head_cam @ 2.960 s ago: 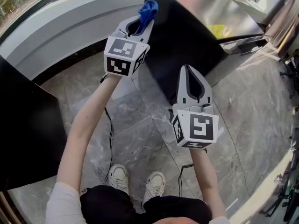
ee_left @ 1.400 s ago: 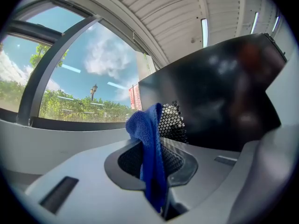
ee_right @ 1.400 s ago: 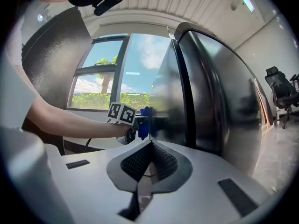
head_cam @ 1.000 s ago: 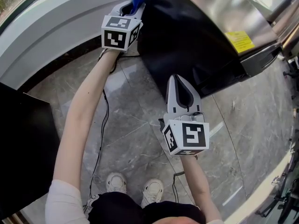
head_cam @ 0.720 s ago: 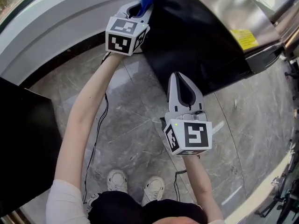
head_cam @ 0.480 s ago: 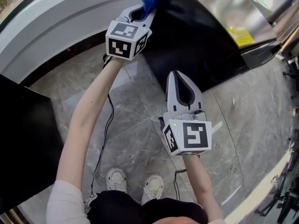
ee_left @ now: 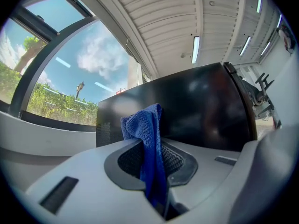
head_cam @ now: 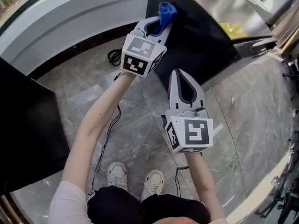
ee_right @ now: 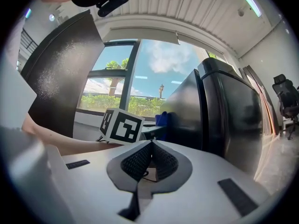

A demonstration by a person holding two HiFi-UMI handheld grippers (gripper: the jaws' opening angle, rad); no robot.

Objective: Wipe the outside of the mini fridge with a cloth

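Cloth is pinched in my left gripper, its blue folds bunched above the jaw tips right at the black side of the mini fridge, near that panel's edge. I cannot tell whether it touches. My left arm reaches forward almost straight, marker cube facing me. My right gripper is clenched on nothing, jaws pressed together, held closer to my body and pointing toward the fridge.

Office-like lobby: marble floor, slatted ceiling, strip lights, tall window, office chair.
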